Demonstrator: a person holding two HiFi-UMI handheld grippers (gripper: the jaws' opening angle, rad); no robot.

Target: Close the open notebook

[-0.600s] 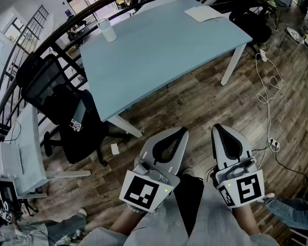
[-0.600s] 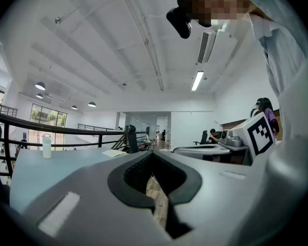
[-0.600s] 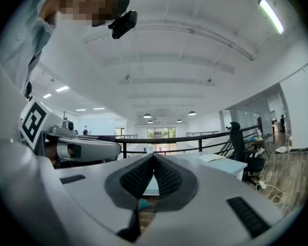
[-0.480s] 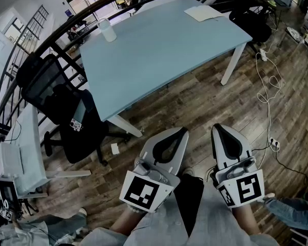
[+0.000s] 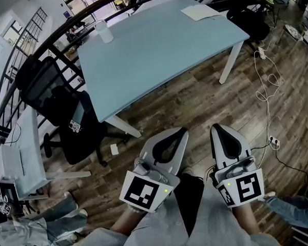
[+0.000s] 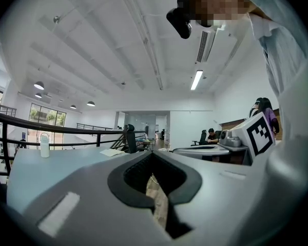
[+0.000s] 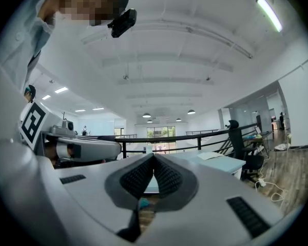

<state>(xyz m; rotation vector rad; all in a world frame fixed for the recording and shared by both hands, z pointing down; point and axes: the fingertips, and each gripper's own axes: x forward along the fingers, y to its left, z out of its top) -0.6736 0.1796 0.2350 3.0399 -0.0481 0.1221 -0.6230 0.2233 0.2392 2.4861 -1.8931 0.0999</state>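
Tips together, the left gripper [image 5: 181,131] and right gripper [image 5: 216,128] sit low in the frame, side by side without touching, each clenched on nothing. Bare wood floor [image 5: 195,101] ahead of them leaves open room up to the pale blue table [image 5: 159,50]. A black office chair [image 5: 66,111] crowds the table's near left corner, and white cables [image 5: 267,86] trail along the right edge. The open notebook [image 5: 200,12] lies at the table's far right corner, well apart from both grippers. A white bottle [image 5: 103,31], contents not visible, stands far left. Since half a second ago the grippers have kept their place, while a bystander's leg [image 5: 66,205] at lower left has come further into frame.
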